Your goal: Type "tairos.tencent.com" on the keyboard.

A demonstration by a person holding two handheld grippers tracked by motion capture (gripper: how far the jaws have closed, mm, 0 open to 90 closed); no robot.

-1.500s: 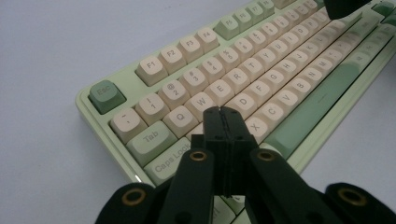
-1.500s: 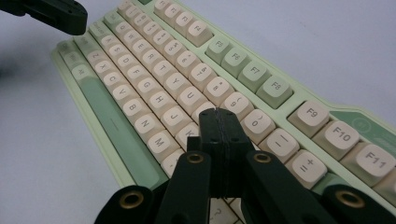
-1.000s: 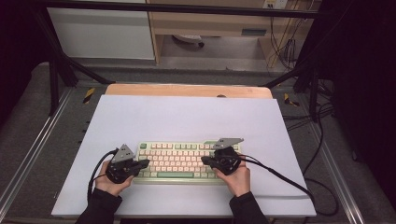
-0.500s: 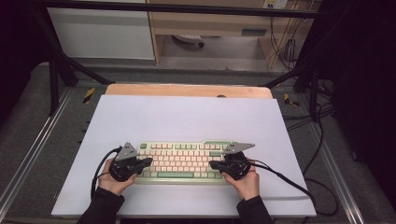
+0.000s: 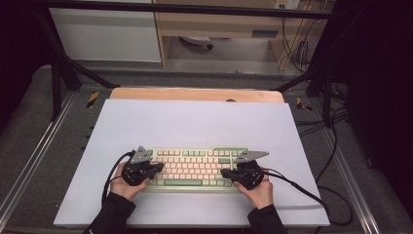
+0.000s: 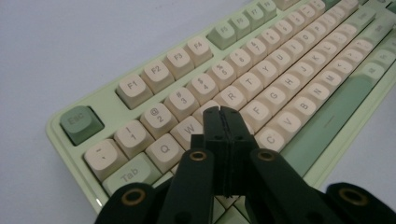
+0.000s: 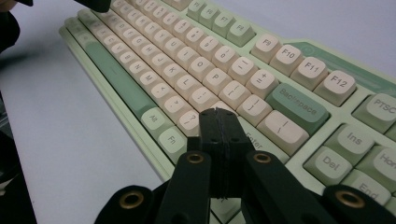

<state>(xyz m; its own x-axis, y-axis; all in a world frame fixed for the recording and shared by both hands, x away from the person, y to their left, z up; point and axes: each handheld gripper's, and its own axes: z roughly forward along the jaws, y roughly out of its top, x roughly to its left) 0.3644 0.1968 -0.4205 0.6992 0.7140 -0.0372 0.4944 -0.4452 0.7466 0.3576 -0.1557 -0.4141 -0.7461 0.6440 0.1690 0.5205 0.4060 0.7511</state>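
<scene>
Both hands reach in from the near edge. The left claw [image 5: 157, 167] and the right claw [image 5: 225, 172], each pressed together, point inward over the keyboard [image 5: 195, 165] ends.

The fixed high camera sat above my side of the table [image 5: 195, 122], facing forward and down from well back; my forearms entered at its bottom edge. It took in the whole keyboard [image 5: 195, 168] and the floor beyond the table.

The camera on my left hand-held gripper [image 6: 221, 112] looked along its own shut jaws, very close over the keyboard's [image 6: 261, 74] Esc end, facing across the rows toward the far keys.

The camera on my right hand-held gripper [image 7: 218, 113] looked equally close over the Backspace end of the keyboard [image 7: 196, 56], facing the opposite way.

All three views shared the keyboard; the two gripper views overlapped on its middle letter rows.
</scene>
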